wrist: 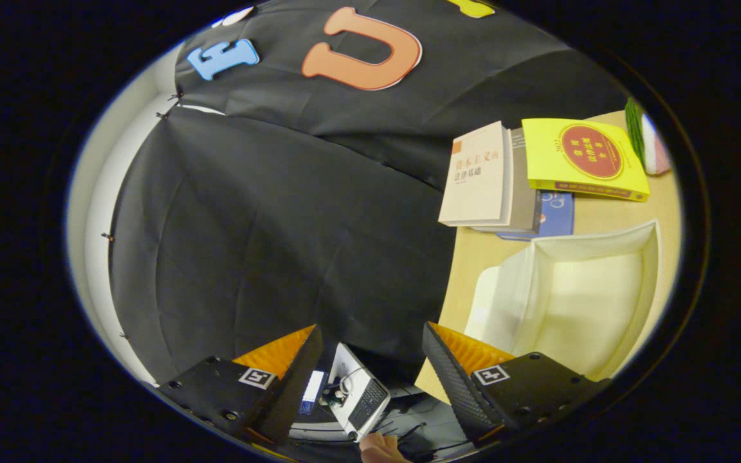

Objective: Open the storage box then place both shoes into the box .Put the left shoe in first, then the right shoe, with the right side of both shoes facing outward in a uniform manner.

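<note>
My gripper (370, 331) is open, with a wide gap and nothing between its fingers. It is held off the side of the wooden table (473, 257), tilted, and faces mostly the black cloth wall. The white storage box (576, 296) stands on the table to the right of the right finger (454, 366), near the table's edge. I see into its pale hollow, and a white flap (496, 302) lies against its near side. I cannot tell whether that flap is its lid.
Beyond the box lies a pile of books: a beige one (476, 173), a yellow one (583, 157) and a blue one (557, 215) underneath. A green and pink object (647, 141) sits past them. Between the fingers, lower down, are a laptop (361, 389) and a hand (380, 450).
</note>
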